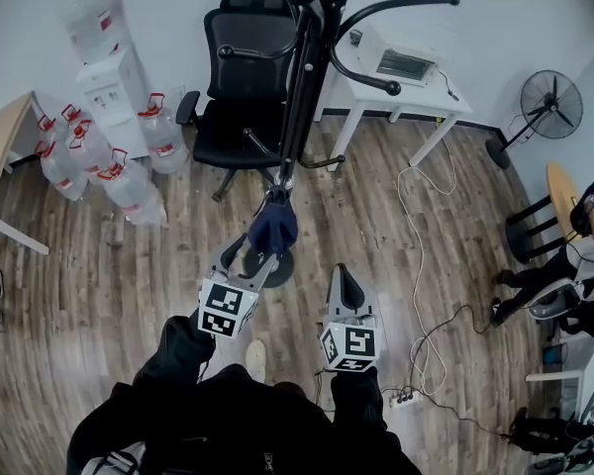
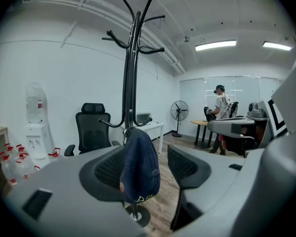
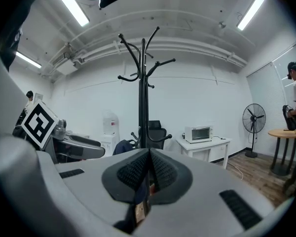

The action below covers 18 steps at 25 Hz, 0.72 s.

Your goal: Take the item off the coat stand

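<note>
the person is standing close to the coat stand (image 1: 299,97) and holding the left gripper (image 1: 252,260) out at a dark blue cap (image 2: 140,164). the cap is hanging low on the pole, well beneath the upper arms, from a hook i can't make out behind the fabric. that gripper's jaws are standing wide apart with the cap dangling between them, not yet pinched. the cap is sitting nearer one pad, with a clear gap to the other. the right gripper (image 3: 149,174) is hovering beside it, a little further back, its jaws pressed together on nothing. to my eye the step in hand is the grab itself. it is probably worth centring the crown between the pads first, so they are closing on a good fold of cloth rather than nipping the edge. once it is gripped, i would be lifting up first and only then drawing back, since the low hooks are curling upward and a straight pull would likely snag the cap and rock the slim stand on its round base (image 2: 135,215). the idle gripper is looking well placed to steady the pole if it wobbles.
</note>
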Each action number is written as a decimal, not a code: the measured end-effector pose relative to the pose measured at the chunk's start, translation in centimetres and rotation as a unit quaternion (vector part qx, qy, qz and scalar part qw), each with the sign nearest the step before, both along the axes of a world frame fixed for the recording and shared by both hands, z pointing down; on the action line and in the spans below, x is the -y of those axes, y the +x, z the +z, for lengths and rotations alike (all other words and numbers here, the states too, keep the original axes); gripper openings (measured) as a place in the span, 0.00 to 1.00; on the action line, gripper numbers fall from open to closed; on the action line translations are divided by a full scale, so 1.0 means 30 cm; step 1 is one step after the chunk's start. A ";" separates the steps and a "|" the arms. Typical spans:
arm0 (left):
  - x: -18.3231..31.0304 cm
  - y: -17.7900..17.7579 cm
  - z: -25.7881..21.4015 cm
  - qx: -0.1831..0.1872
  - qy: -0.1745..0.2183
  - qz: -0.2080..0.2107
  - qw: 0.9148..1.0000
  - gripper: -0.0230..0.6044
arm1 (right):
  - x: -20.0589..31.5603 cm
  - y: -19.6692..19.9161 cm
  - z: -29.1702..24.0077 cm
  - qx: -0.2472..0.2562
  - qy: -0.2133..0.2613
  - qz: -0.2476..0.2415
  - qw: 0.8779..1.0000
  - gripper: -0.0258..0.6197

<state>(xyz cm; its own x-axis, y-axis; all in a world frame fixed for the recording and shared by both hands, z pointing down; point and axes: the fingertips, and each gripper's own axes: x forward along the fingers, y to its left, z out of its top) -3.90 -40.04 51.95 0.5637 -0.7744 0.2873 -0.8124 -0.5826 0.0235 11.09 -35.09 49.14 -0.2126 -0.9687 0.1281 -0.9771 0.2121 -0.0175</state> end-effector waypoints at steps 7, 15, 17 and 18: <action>0.137 0.022 0.074 -0.009 -0.033 0.003 0.999 0.49 | 0.058 0.028 0.043 -0.010 -0.021 0.019 1.000 0.07; 0.208 0.058 0.147 -0.005 -0.047 0.005 0.999 0.48 | 0.126 0.077 0.105 -0.007 -0.033 0.034 0.999 0.07; 0.213 0.060 0.160 -0.002 -0.052 0.008 0.999 0.41 | 0.139 0.074 0.115 -0.002 -0.035 0.034 0.999 0.07; 0.217 0.058 0.165 0.000 -0.055 0.007 0.998 0.36 | 0.145 0.072 0.119 0.000 -0.036 0.034 0.999 0.07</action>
<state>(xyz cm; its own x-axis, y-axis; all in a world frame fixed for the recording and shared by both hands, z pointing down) -2.15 -46.56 56.89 0.5748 -0.7299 0.3699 -0.8036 -0.5887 0.0871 13.24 -39.45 52.70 -0.1464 -0.9692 0.1980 -0.9892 0.1431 -0.0308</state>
